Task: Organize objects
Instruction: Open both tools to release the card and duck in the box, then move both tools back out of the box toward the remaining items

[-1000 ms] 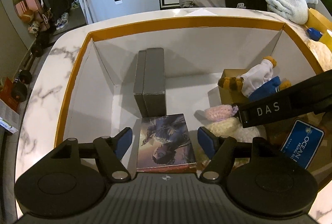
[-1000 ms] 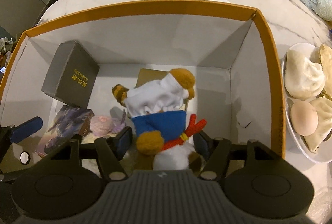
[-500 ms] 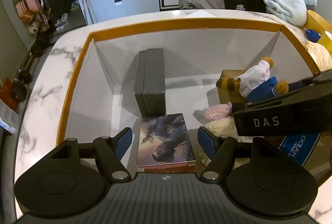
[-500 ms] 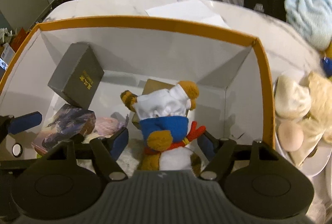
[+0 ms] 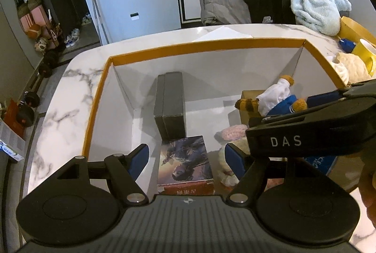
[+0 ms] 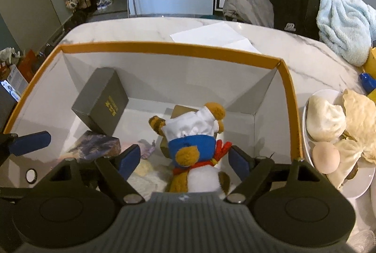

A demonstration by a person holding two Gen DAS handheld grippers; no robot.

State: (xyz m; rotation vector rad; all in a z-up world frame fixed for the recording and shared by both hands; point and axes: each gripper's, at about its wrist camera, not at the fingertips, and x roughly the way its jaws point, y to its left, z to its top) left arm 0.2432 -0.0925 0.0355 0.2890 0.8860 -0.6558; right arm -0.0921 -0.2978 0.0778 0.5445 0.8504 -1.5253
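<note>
An orange-rimmed white box (image 5: 211,47) (image 6: 164,50) stands on the marble table. Inside lie a grey box (image 5: 170,102) (image 6: 101,104), a picture book (image 5: 184,161) (image 6: 96,147), a pink knitted toy (image 5: 232,132), a cream plush (image 5: 223,159) and a stuffed tiger in white and blue (image 6: 195,135) (image 5: 272,100). My left gripper (image 5: 186,159) is open above the book, touching nothing. My right gripper (image 6: 184,160) is open with the tiger between its fingers, not clamped. The right gripper's body crosses the left wrist view (image 5: 305,133).
A white plate with buns and an egg (image 6: 333,131) sits right of the box. White paper (image 6: 211,36) lies behind it. A yellow mug (image 5: 366,53) and blue object (image 5: 346,45) stand at far right. Coats and a blue towel (image 5: 315,4) hang on chairs beyond the table.
Both grippers have risen and drawn back from the box, so more of the room shows. The tiger stays in the box; the right gripper stays open around it.
</note>
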